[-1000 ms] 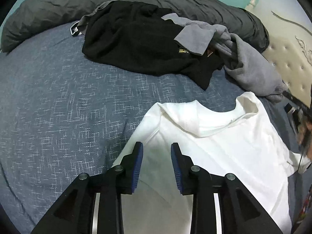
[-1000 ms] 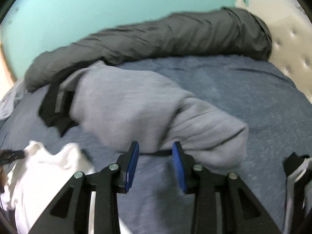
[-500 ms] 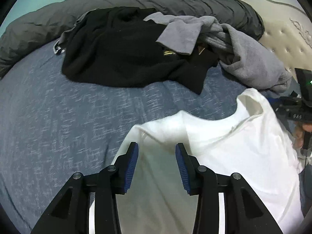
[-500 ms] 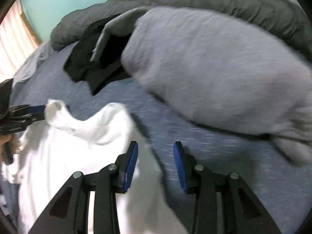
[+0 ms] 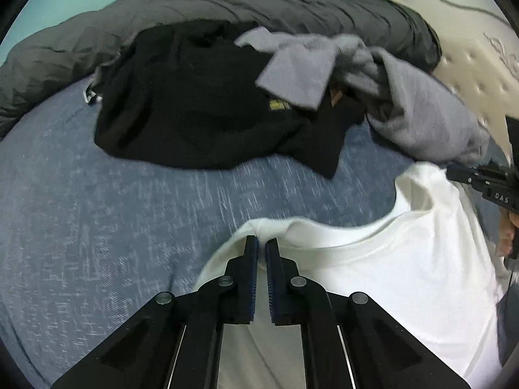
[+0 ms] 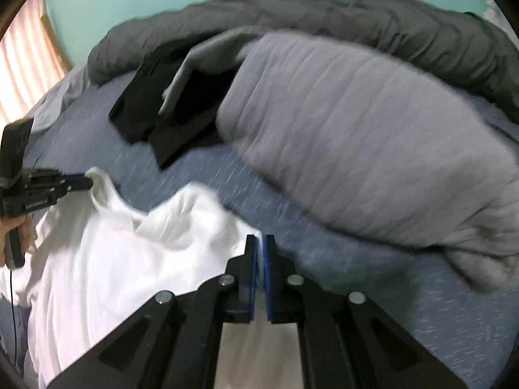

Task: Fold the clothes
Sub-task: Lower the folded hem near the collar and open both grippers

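A white T-shirt lies on the blue bed sheet, neck opening toward the far side. My left gripper has its jaws closing tight on the shirt's left shoulder beside the collar, with fabric pinched between the pads. In the right wrist view my right gripper closes the same way on the shirt at its other shoulder edge. Each gripper shows in the other's view: the right gripper at the far right, the left gripper at the far left, both clamped on white cloth.
A black garment and a grey sweatshirt lie heaped just beyond the shirt. Behind them a dark grey duvet runs along the teal wall. A cream tufted headboard stands at the right. A person's hand grips the right handle.
Both grippers went from open to shut on the shirt's shoulders. The left moved forward to the collar edge; the right swung left from the grey sweatshirt to the shirt.
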A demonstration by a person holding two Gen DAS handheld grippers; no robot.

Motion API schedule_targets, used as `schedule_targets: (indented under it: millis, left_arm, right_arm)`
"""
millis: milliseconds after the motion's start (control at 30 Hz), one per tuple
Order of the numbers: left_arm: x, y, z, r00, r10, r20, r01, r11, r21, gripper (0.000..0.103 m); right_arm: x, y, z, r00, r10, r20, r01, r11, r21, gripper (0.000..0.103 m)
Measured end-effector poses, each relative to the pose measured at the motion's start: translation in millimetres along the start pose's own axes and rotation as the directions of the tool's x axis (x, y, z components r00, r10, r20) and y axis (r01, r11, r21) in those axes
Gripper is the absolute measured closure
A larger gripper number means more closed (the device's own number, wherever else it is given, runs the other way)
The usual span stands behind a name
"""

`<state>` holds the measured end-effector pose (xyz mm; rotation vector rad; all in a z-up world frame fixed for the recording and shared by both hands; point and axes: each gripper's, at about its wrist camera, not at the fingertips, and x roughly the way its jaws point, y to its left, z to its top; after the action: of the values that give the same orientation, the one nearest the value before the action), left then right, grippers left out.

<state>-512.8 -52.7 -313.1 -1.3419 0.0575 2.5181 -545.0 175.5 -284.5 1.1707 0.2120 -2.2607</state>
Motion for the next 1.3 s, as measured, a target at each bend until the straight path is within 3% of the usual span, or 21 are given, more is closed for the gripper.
schedule_targets:
  millis: [167, 400, 500, 633, 700, 733, 767, 867, 900, 1167, 1233, 1300]
  left_arm:
    - [-12.3, 12.8, 18.5, 0.999, -0.008, 0.04, 0.011, 0.997, -0.074, 0.098]
    - [-3.0, 9.0, 43.0, 0.999, 0.016, 0.048, -0.012, 0.997, -0.07, 0.098]
    - [16.9, 10.6, 39.3, 1.0, -0.016, -0.012, 0.015, 0.996, -0.088, 0.098]
    - [26.4, 17.7, 29.2, 1.0, 0.006, -0.025, -0.009, 0.993, -0.121, 0.096]
    - [25.6, 22.7, 26.0, 1.0, 0.008, -0.024, -0.011, 0.991, -0.136, 0.091]
    - [23.3, 25.5, 25.3, 1.0, 0.01, -0.018, -0.012, 0.99, -0.141, 0.083]
    - [21.2, 28.2, 24.6, 1.0, 0.014, -0.015, -0.016, 0.989, -0.148, 0.071]
    - [13.4, 35.8, 20.6, 1.0, 0.004, -0.006, -0.005, 0.989, -0.147, 0.068]
    - [11.0, 38.7, 18.3, 1.0, 0.002, -0.007, -0.003, 0.99, -0.144, 0.068]
    - [26.9, 36.7, 2.9, 0.997, -0.031, -0.064, 0.026, 0.996, -0.08, 0.067]
    - [32.4, 35.5, -0.1, 0.996, -0.031, -0.078, 0.026, 0.997, -0.068, 0.068]
    - [36.0, 35.0, -2.7, 0.996, -0.035, -0.085, 0.029, 0.998, -0.064, 0.088]
  right_arm:
    - [-12.1, -18.6, 8.4, 0.995, -0.077, 0.062, 0.075, 0.997, 0.036, 0.1]
    - [-12.2, -45.5, 19.6, 0.976, -0.183, 0.121, 0.171, 0.98, 0.102, 0.103]
    - [-4.2, -44.2, 17.9, 0.989, -0.108, 0.099, 0.1, 0.991, 0.087, 0.103]
    - [4.5, -35.4, 15.2, 0.997, -0.027, 0.072, 0.023, 0.998, 0.052, 0.103]
    - [13.2, -27.2, 16.2, 0.999, 0.023, 0.04, -0.025, 0.999, 0.03, 0.102]
    - [15.7, -21.7, 17.0, 0.999, 0.02, 0.035, -0.02, 1.0, 0.015, 0.1]
    - [18.2, -16.2, 17.7, 0.999, 0.016, 0.03, -0.016, 1.0, -0.001, 0.095]
    - [21.9, -1.3, 17.6, 0.999, 0.033, 0.02, -0.033, 0.999, -0.036, 0.058]
    - [23.8, 2.6, 18.8, 0.999, 0.038, 0.016, -0.037, 0.998, -0.043, 0.055]
    - [57.2, 35.8, 15.2, 0.994, -0.017, -0.11, -0.002, 0.986, -0.165, 0.055]
    - [63.3, 41.5, 10.5, 0.992, -0.044, -0.121, 0.019, 0.978, -0.206, 0.064]
    - [61.1, 41.6, 9.5, 0.994, -0.031, -0.1, 0.011, 0.981, -0.195, 0.093]
